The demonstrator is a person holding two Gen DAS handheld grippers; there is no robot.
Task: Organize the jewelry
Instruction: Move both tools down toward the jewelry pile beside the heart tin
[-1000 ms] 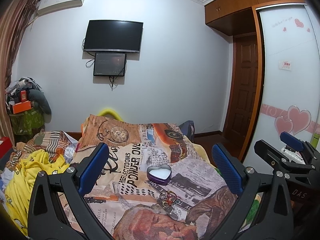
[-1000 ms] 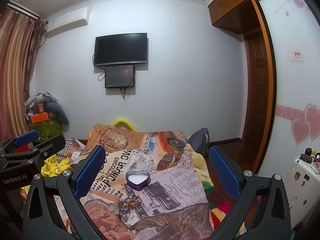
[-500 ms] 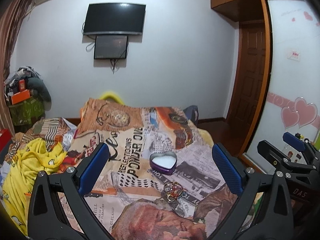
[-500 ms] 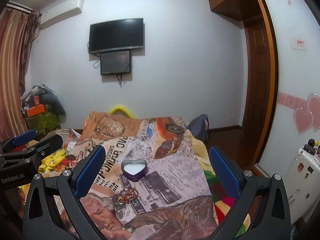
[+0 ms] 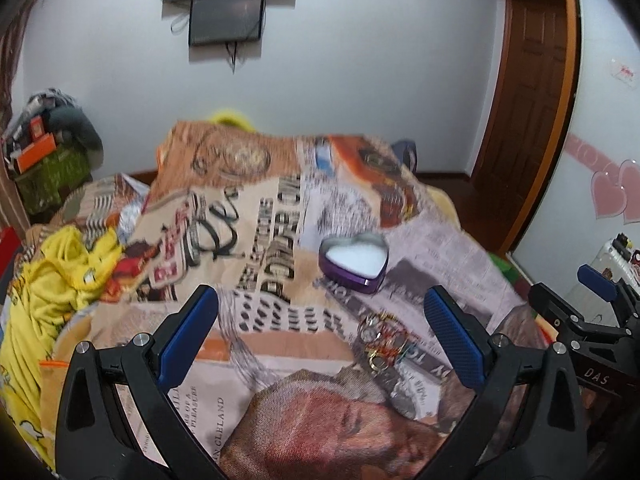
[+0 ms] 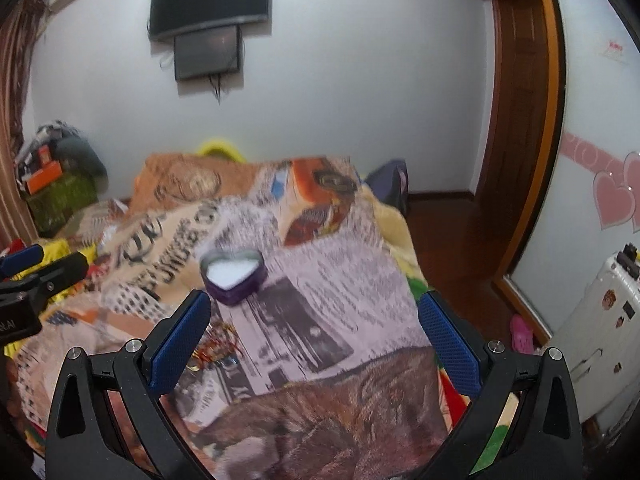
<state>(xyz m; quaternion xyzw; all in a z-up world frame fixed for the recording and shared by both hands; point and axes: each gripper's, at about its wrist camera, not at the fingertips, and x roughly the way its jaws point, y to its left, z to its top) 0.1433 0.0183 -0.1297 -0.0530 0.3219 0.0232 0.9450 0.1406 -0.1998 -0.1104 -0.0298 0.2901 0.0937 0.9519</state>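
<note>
Right now your left gripper (image 5: 320,334) is wide open with nothing in it, and your right gripper (image 6: 314,334) is wide open and empty too. Low in the left wrist view, a bit right of the middle, sits the little tangled pile of gold and coloured jewelry (image 5: 383,343) on the printed newspaper-pattern blanket (image 5: 256,248). It lies nearer the right blue finger pad (image 5: 452,340). Just past it, toward the middle of the frame, is the open purple heart-shaped tin with a white inside (image 5: 354,258), close by but not touching. I think picking up comes first. Go down slowly and put one finger on each side of the pile. Squeeze softly, so you don't grab the blanket. The pieces look tangled, so lift slowly.
</note>
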